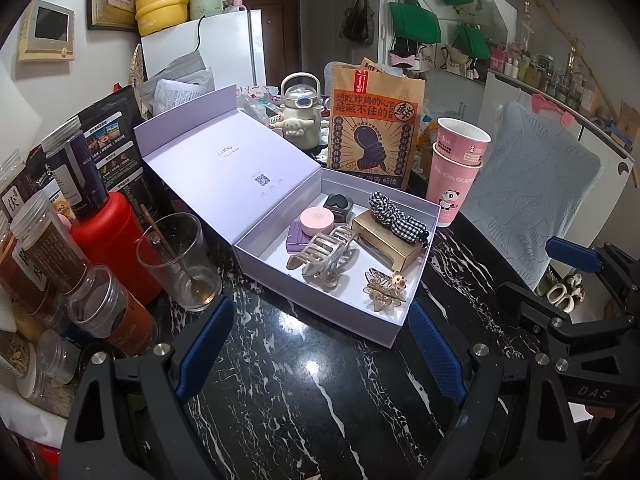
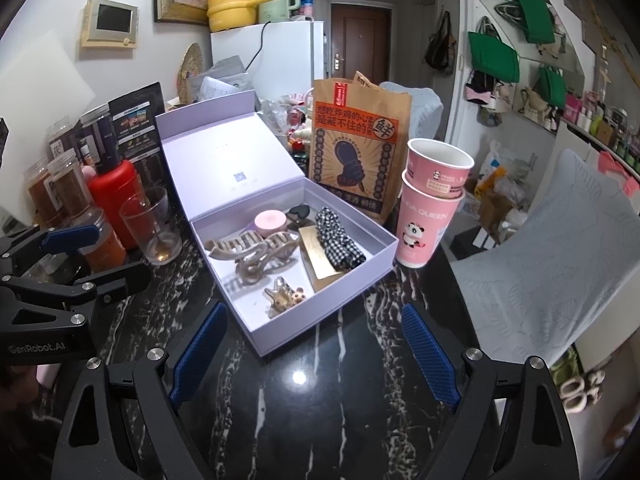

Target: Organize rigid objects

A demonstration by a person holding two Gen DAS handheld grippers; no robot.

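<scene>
Jaws wide apart on both: left gripper (image 1: 318,344) and right gripper (image 2: 314,354) released, nothing between the blue pads, both hovering over bare black marble tabletop (image 1: 304,400) just short of the box. Lavender box (image 1: 316,300) sitting open mid-table, lid (image 1: 228,152) tilted back to the left. Inside: beige claw clip (image 1: 326,258), small clear clip with bear charm (image 1: 384,288) near the front wall, gold carton (image 1: 394,240), checked scrunchie (image 1: 396,212) lying partly on the carton, pink round tin (image 1: 318,220) on a purple case (image 1: 298,236), dark heart-shaped piece (image 1: 338,202) at the back. Free room: marble strip between grippers and the box's near corner; white box floor at front left also bare. Tight on the left: drinking glass (image 1: 178,260) with spoon, red bottle (image 1: 114,240) and spice jars (image 1: 48,240) crowding the box's side. Tight on the right: stacked pink paper cups (image 1: 456,172) just beside the box's right corner near the table edge, grey cushioned chair (image 1: 532,196) beyond. Paper bag (image 1: 374,128) upright directly behind the box. Purple case mostly hidden under tin and clip; heart piece too small to identify; table's far side lost in clutter.
</scene>
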